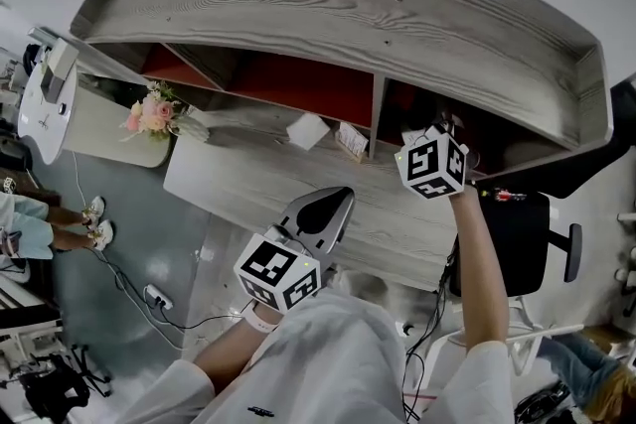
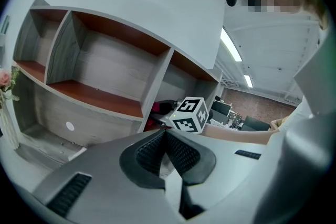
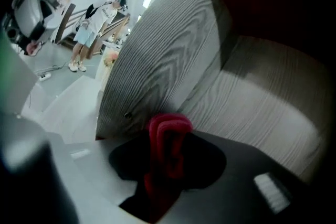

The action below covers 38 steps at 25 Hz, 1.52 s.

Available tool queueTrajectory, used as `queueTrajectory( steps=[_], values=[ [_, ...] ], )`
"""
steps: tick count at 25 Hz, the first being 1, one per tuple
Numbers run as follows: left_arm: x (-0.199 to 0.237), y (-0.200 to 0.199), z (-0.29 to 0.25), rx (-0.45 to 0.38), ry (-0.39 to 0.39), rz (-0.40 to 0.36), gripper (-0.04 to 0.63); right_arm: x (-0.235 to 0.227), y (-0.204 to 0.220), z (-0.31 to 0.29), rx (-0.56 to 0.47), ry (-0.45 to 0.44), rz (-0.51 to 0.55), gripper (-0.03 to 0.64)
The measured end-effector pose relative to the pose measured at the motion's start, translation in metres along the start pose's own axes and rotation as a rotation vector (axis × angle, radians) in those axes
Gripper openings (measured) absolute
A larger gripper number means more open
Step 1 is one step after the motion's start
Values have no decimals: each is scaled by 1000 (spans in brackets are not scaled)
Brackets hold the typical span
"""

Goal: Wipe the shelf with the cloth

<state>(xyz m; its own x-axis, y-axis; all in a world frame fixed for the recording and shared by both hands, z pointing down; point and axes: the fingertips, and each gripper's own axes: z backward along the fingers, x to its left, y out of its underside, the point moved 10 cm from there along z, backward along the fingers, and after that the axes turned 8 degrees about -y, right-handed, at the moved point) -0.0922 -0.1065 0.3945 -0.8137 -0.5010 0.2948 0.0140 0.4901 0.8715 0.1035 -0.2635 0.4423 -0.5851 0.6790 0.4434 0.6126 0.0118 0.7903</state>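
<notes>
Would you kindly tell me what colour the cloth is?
Red, seen best in the right gripper view, where the cloth is pinched between the right tongs.

The shelf (image 1: 348, 5) is pale grey with flowing wood grain, and its inner boards are red-brown. The cloth (image 3: 167, 148) in the right tongs (image 3: 168, 136) is bright red. The left tongs (image 2: 164, 139) are grey with black ribbed pads (image 2: 147, 155). The marker cube (image 1: 433, 162) shows black-and-white squares. The flowers (image 1: 151, 112) are pink, and the table (image 1: 397, 233) is grey-grained.
</notes>
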Motion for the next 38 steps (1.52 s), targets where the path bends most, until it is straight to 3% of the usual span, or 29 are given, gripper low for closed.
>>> queueTrajectory(
  steps=[7,12,18,32,38],
  values=[
    [1,-3,0,-5,-6,-3,6,-5,13,-18,127,-44,93,135],
    [3,-2,3,3,-12,-10,6,-7,10,-25,137,-67,154,133],
    [5,-6,7,0,-19,-16,6,-15,-7,-12,69,-12,198,133],
    [-8,-17,24,-39,8,-46,6,-41,-70,38,-240,250,98,133],
    [-8,-17,41,-50,-9,-54,6,-44,-89,57,-370,306,14,132]
  ],
)
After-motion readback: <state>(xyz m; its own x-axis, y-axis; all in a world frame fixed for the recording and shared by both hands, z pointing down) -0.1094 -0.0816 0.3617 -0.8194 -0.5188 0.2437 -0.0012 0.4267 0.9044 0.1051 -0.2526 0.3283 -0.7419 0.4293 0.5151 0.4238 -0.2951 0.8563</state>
